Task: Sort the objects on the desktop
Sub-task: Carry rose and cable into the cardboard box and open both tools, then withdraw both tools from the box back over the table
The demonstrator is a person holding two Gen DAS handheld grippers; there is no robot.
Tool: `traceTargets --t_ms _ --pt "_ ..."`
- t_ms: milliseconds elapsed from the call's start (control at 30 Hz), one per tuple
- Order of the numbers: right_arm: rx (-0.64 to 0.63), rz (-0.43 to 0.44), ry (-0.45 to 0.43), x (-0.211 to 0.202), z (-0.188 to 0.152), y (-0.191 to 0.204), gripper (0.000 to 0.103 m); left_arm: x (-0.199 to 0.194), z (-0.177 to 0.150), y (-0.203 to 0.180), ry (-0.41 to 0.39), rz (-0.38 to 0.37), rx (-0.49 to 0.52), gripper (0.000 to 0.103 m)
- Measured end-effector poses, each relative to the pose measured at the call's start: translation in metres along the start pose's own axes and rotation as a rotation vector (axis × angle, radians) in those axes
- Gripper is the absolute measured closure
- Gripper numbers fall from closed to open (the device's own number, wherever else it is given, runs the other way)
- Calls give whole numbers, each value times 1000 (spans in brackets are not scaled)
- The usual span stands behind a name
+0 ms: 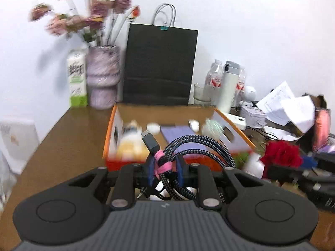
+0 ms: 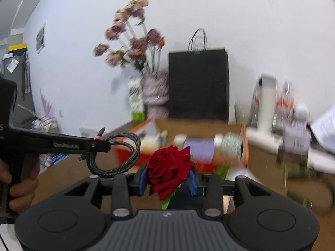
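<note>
My left gripper (image 1: 165,168) is shut on a coiled braided cable (image 1: 199,146) bound with a pink tie, held in the air in front of the orange box (image 1: 108,138). The same cable (image 2: 117,156) hangs from the left gripper (image 2: 98,144) at the left of the right wrist view, with a hand on that tool's handle. My right gripper (image 2: 168,179) is shut on a red rose (image 2: 169,165), its blue pads pressing the bloom from both sides. The rose (image 1: 280,152) also shows at the right of the left wrist view.
The orange box (image 2: 244,144) holds several small items and a purple pad (image 1: 178,133). Behind it stand a black paper bag (image 1: 161,67), a vase of dried flowers (image 1: 103,77), a milk carton (image 1: 77,79), bottles and a white flask (image 1: 228,87). Papers (image 1: 282,102) clutter the right.
</note>
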State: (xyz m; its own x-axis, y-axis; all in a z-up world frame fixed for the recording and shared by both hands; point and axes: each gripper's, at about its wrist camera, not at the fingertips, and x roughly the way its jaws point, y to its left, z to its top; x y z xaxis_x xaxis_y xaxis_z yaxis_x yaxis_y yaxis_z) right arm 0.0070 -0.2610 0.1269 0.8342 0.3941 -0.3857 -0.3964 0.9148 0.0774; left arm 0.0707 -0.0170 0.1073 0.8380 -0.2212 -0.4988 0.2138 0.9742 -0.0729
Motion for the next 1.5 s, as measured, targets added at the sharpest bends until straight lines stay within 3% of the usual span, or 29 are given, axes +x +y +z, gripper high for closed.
traceTargets --t_ms 167,333,467,533,600,633,733,800,867,933,1000,1100,1233,1500 --pt "41 -15 101 119 75 -48 65 121 62 13 127 18 7 81" --pt "99 -37 281 239 104 -75 66 220 76 32 268 77 37 81" --pt "92 -85 382 309 101 -83 65 255 73 47 320 108 0 78" --pt "117 -90 426 334 94 -88 63 263 74 51 338 122 -18 70" --pt "119 -107 449 348 87 -91 56 264 78 53 316 142 -26 50" --pt "121 -125 464 353 86 -91 53 260 81 54 294 141 -29 49" --pt "132 -142 448 343 88 -96 46 253 91 57 269 137 -30 39" --pt "133 -152 435 336 96 -96 36 242 95 57 261 149 -32 23" --pt "133 -166 410 319 104 -97 29 228 97 59 241 162 -40 15" --pt "130 -171 385 301 108 -95 28 211 97 57 226 185 -35 11" --pt "123 -176 363 280 111 -90 28 186 95 52 198 215 -37 0" --pt "93 -165 312 240 111 -75 23 142 87 44 113 234 -54 0" --pt "57 -166 231 178 98 -54 19 94 68 26 89 215 -51 0" --pt "37 -111 160 72 27 -12 16 14 -7 -12 48 158 18 0"
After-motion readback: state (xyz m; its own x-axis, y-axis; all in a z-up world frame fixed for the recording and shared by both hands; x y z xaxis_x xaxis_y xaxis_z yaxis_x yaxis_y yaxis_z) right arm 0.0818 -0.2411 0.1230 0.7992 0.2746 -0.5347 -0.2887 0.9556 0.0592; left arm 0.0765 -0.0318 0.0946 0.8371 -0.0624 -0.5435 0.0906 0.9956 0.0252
